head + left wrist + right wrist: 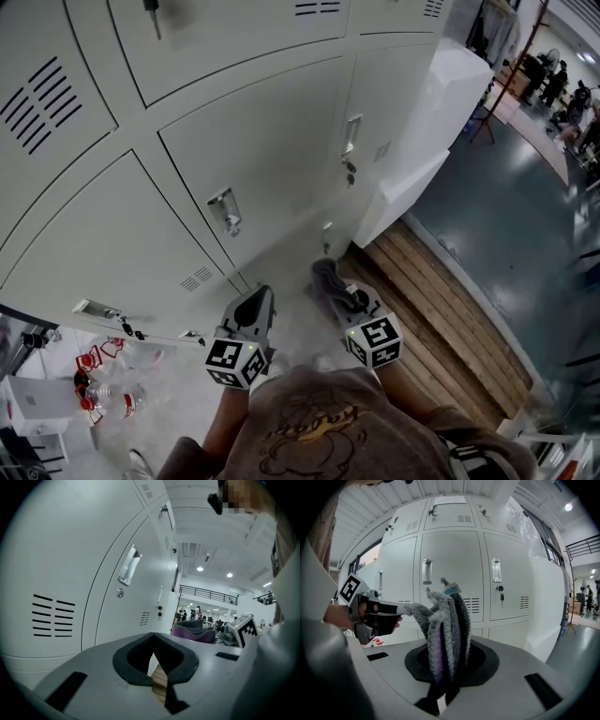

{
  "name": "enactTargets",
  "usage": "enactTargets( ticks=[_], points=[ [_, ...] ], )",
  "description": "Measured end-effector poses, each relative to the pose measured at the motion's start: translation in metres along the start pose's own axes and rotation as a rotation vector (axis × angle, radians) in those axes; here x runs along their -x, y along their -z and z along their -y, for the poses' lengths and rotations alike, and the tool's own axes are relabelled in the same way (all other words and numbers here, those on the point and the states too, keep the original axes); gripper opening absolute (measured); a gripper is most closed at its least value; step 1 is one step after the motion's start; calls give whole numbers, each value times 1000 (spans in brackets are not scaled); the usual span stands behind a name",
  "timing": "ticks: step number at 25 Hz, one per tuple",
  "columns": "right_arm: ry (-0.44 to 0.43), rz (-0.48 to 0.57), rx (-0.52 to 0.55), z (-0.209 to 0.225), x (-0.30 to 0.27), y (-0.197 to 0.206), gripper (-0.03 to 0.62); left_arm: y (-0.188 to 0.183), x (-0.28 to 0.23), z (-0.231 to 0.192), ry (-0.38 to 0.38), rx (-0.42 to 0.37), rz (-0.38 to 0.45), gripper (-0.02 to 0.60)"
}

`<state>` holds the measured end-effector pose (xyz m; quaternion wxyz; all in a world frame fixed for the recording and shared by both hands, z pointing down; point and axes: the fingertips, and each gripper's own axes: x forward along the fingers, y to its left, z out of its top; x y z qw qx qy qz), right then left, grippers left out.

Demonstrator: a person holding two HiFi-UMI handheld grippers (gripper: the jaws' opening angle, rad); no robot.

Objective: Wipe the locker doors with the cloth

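A grey and purple knitted cloth (325, 279) sticks up from my right gripper (343, 298), which is shut on it. The right gripper view shows the folded cloth (443, 625) pinched upright between the jaws of that gripper (443, 686). It faces the cream locker doors (450, 569) from a short distance, not touching them. My left gripper (255, 302) hangs beside it on the left, shut and holding nothing. Its tip (157, 667) points past the lower locker door (70, 564). The same lockers (272, 150) fill the upper left of the head view.
A wooden slat platform (441, 319) runs along the lockers' right end, below a white cabinet (441, 122). Keys hang in one lock (349, 171). Plastic bottles with red caps (103, 375) lie on the floor at left. People (562, 84) stand far off on the dark floor (525, 216).
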<state>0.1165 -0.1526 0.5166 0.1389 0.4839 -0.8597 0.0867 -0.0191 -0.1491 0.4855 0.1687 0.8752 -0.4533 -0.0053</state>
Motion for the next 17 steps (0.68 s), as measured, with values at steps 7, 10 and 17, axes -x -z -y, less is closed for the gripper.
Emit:
enactTargets(
  ticks=[7,10,17],
  points=[
    [-16,9,-19,0,1,0,52,-4,2,-4,-21,-9,19,3],
    [-22,12,-23,0,1,0,52,-4,4,-6,-32,-6,24,3],
    [-14,13,-31,5,1,0,52,-5,5,-11,-49,7,32,3]
  ],
)
